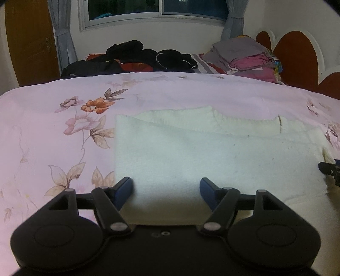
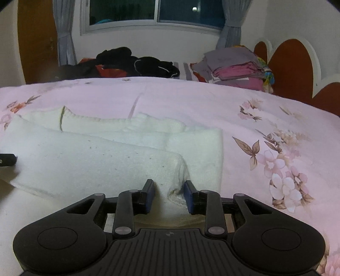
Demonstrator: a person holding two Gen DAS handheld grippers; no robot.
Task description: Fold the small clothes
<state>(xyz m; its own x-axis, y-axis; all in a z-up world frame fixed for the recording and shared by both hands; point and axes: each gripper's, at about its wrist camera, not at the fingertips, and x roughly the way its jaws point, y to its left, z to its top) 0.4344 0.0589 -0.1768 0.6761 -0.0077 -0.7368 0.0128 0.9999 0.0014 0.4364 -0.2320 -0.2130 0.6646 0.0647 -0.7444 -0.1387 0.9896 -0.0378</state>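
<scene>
We see a dim, soft picture under indoor light, the window [image 1: 157, 8] beyond the jaws dark. A small bright glint sits on its pane [image 2: 194, 9] in the right wrist view. Soft shadow pools between the jaws. Edges bend and darken into black corners, and everything looks slightly blurred and grainy.

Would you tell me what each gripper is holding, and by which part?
Nothing is firmly held: the left gripper is open over the white sweater; the right gripper straddles its folded sleeve end, not shut.
</scene>
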